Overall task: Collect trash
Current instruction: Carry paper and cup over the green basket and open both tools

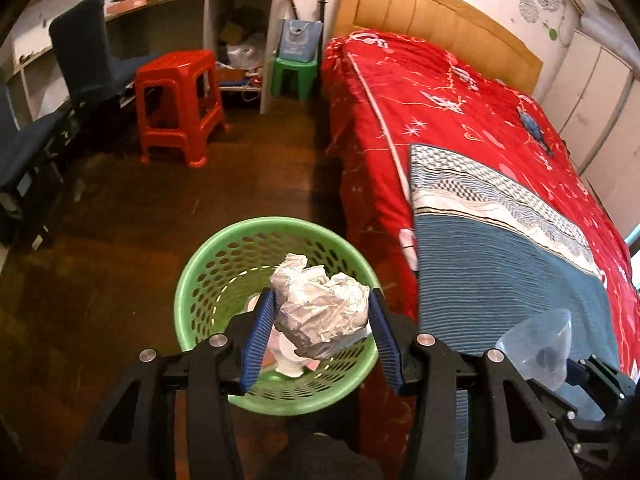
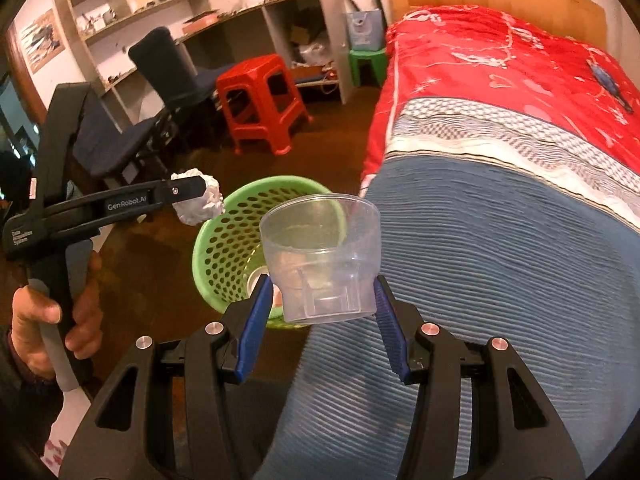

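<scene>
My left gripper (image 1: pixel 320 300) is shut on a crumpled ball of white paper (image 1: pixel 320 312), held right over the green perforated trash basket (image 1: pixel 208 276) on the brown floor. White scraps lie at the basket's bottom. My right gripper (image 2: pixel 322 284) is shut on a clear plastic cup (image 2: pixel 320 256), mouth tilted toward the camera, hanging above the edge of the bed beside the basket (image 2: pixel 224 248). In the right wrist view the left gripper (image 2: pixel 188 196) with the paper ball (image 2: pixel 200 200) reaches in from the left above the basket's rim. The cup (image 1: pixel 536 344) shows at the lower right of the left wrist view.
A bed with a red quilt (image 1: pixel 460 92) and a blue-grey striped blanket (image 1: pixel 500 280) fills the right side. A red plastic stool (image 1: pixel 180 100), a green stool (image 1: pixel 296 76) and dark chairs (image 1: pixel 84 52) stand on the floor near the shelves. A hand (image 2: pixel 52 312) holds the left gripper's handle.
</scene>
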The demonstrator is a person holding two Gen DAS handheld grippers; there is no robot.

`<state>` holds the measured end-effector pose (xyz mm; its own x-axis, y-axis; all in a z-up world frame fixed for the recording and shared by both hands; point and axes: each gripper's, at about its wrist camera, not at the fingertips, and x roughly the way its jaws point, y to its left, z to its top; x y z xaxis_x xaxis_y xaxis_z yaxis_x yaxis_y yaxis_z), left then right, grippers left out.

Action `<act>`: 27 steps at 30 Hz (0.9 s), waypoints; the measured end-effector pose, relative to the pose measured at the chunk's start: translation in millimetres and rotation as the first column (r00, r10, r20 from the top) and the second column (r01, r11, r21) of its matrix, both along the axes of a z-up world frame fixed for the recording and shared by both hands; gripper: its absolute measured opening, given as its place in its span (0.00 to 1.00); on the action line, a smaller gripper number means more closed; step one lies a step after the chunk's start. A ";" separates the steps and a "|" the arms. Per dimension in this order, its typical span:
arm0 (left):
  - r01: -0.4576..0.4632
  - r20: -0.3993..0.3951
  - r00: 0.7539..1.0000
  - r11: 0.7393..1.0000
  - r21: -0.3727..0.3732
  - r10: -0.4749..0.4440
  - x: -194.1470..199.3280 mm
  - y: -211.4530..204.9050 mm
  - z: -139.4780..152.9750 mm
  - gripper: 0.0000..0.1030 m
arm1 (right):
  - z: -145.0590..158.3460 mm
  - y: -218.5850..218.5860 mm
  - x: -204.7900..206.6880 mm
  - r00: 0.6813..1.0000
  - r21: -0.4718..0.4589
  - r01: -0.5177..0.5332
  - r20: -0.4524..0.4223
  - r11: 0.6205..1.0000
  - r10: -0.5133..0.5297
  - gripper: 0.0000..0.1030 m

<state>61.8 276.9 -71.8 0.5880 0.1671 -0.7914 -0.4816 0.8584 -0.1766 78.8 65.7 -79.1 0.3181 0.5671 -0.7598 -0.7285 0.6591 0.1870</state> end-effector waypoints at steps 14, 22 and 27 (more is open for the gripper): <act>-0.093 -0.033 0.995 0.995 -0.028 0.092 -12.3 45.1 -21.0 0.46 | -40.5 85.3 6.7 0.995 -0.062 -0.077 -0.068 0.995 0.073 0.50; -0.126 -0.052 0.991 0.992 -0.032 0.124 -13.7 61.4 -30.4 0.47 | -57.4 101.4 12.2 0.989 -0.036 -0.081 -0.127 0.996 0.076 0.59; -0.123 -0.054 0.991 0.992 -0.029 0.121 -12.0 61.1 -32.0 0.50 | -55.0 94.0 7.9 0.989 -0.035 -0.081 -0.125 0.996 0.076 0.60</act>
